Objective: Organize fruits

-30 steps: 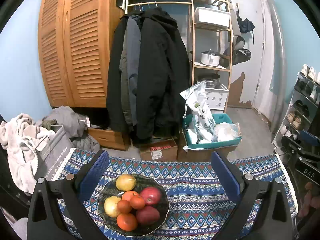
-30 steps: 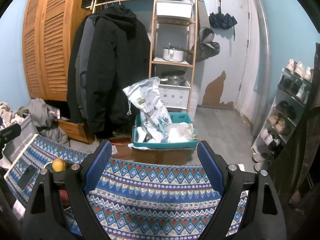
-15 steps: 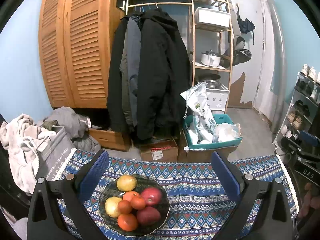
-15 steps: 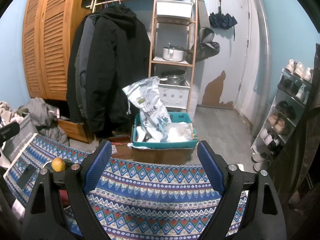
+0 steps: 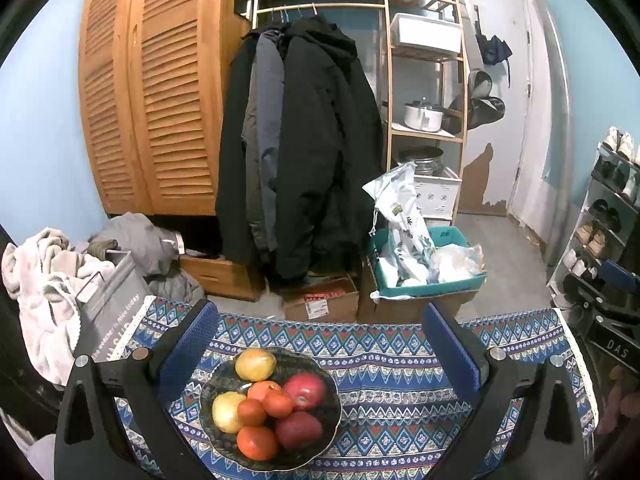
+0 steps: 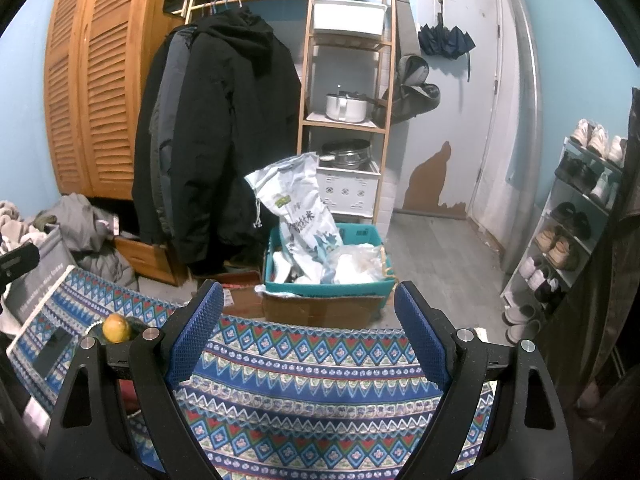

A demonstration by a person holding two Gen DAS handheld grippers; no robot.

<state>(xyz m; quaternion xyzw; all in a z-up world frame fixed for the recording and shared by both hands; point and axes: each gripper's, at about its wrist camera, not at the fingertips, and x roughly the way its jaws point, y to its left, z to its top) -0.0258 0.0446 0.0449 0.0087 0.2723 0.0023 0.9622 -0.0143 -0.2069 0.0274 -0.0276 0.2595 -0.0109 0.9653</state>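
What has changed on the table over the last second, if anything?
Nothing visibly changed. Both claws, left and right, stay open and empty above the patterned cloth, and the fruit sits untouched in its bowl.

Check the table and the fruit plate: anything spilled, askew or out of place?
Nothing stands out on the table. All the fruit sits piled on the dark plate, none loose on the patterned cloth. Both the left hand-held gripper and the right hand-held gripper are open and empty.
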